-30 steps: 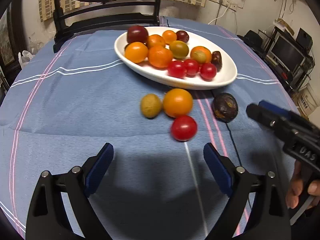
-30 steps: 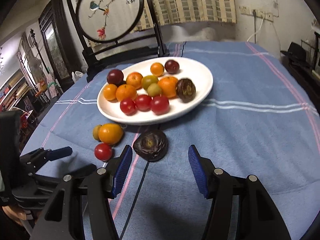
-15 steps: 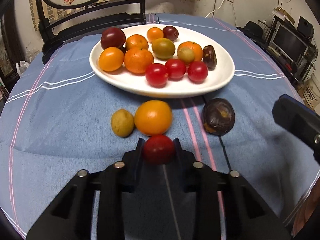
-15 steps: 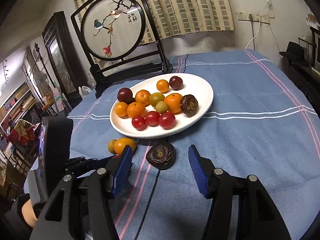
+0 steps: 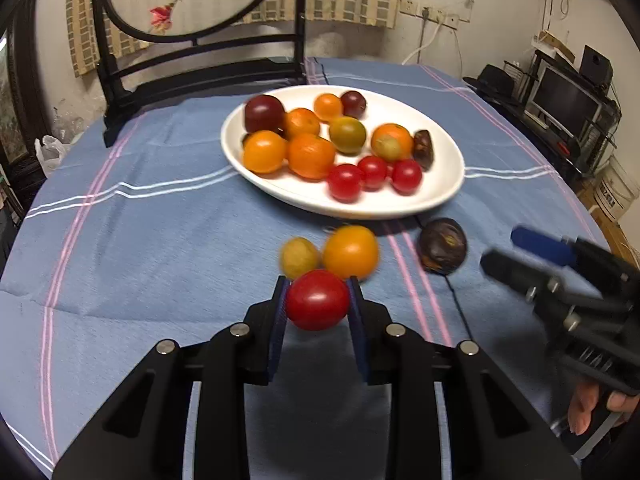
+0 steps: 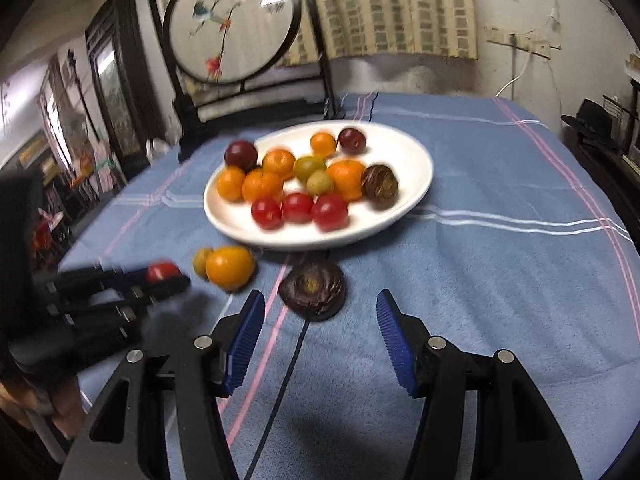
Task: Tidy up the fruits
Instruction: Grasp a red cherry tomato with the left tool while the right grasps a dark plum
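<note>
My left gripper (image 5: 318, 300) is shut on a red cherry tomato (image 5: 317, 299), held just above the blue cloth; the right wrist view shows the same tomato (image 6: 161, 271) between those fingers at the left. Behind it on the cloth lie an orange tomato (image 5: 350, 251), a small yellow-green fruit (image 5: 299, 257) and a dark wrinkled passion fruit (image 5: 442, 245). The white oval plate (image 5: 440, 192) holds several red, orange, green and dark fruits. My right gripper (image 6: 320, 326) stands open just short of the passion fruit (image 6: 313, 288), nothing between its fingers.
A black stand with a round embroidered screen (image 6: 232, 20) rises at the table's far edge behind the plate (image 6: 416, 184). A hand (image 5: 588, 408) grips the right tool at the lower right. Shelves with a monitor (image 5: 568, 100) stand beyond the table's right side.
My left gripper went forward, shut on the red cherry tomato and has lifted it slightly off the cloth. The right gripper stays open in front of the passion fruit.
</note>
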Tool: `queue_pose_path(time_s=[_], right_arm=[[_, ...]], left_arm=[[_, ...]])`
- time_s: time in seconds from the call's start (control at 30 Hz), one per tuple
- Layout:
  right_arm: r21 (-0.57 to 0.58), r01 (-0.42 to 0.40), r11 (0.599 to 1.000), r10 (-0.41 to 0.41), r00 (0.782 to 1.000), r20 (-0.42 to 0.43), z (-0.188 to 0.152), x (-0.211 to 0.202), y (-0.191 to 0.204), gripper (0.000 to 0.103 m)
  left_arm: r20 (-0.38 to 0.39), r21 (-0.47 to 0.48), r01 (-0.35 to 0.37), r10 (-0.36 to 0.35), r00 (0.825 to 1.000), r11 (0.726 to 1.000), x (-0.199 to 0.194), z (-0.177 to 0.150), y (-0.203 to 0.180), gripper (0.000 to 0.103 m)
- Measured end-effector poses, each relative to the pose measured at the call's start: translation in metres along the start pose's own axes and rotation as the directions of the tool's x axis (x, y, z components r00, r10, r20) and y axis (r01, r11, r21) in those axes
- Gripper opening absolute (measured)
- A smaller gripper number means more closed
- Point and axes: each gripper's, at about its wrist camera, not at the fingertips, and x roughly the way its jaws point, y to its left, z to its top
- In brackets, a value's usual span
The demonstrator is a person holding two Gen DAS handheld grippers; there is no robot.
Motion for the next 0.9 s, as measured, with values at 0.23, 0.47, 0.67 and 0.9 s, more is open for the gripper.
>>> queue_pose_path(time_s=[0.23,0.47,0.67,0.9], right_arm=[[-0.055,0.042,0.998,-0.048,0.993,-0.105,-0.003,0.027,0.013,0.059],[-0.132,0.093,0.987,-0.112,0.982,-0.151,0.007,0.054,0.025,0.06],[-0.115,0.125,0.986,-0.139,0.983,-0.124,0.015,0.062,0.025,0.047],[-0.056,0.098,0.994,-0.103,0.99,-0.092,0.01,0.039,0.022,0.046]], left_arm=[[-0.034,-0.051,0.056,-0.058,0.998,0.997,0.018,-0.003,0.019,0.028],[-0.019,-0.092,0.054,-0.056,0.998,0.994,0.019,-0.002,0.033,0.028],[-0.016,-0.073,0.05,-0.052,0.999,0.996,0.019,-0.003,0.029,0.028],[-0.015,-0.071,0.045,-0.046,0.999,0.996,0.02,-0.005,0.028,0.028]])
